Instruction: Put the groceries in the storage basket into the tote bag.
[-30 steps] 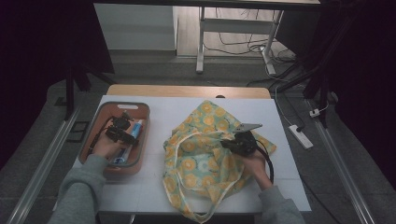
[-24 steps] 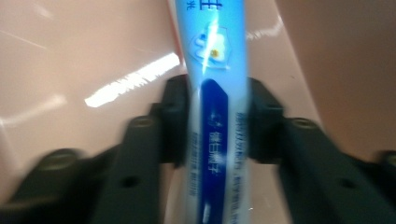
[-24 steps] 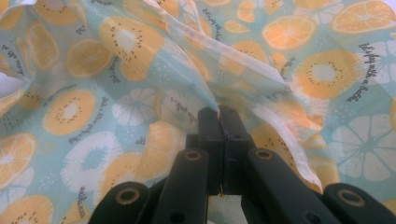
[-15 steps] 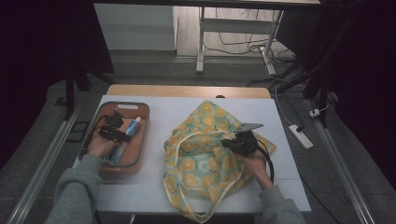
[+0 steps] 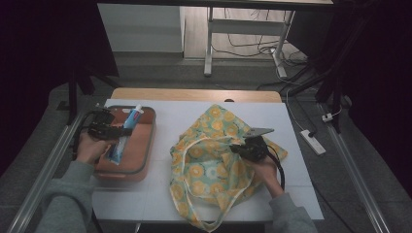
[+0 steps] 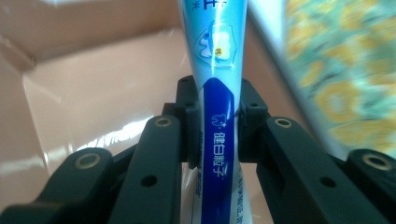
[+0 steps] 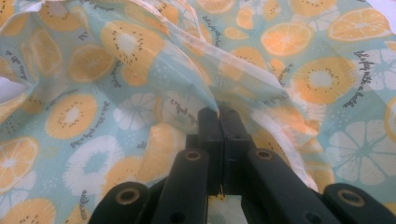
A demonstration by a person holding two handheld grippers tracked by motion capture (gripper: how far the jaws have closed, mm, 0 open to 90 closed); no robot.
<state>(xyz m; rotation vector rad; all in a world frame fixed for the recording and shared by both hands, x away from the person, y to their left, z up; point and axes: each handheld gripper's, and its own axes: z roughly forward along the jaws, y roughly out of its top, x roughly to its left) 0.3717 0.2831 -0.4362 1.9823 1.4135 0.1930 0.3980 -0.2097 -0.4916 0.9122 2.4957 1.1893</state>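
At the left of the high view we see the left gripper [image 5: 115, 132] over the tray [image 5: 145, 145], with its jaws pinching the toothpaste tube [image 5: 127, 127] (white and blue, with its cap end pointing to the upper part of the frame). At the middle we see the bag [image 5: 209, 160] lying on the table [image 5: 160, 111]. A little more right, the right gripper [image 5: 238, 148] pinches a fold of the bag cloth, jaws pressed together.
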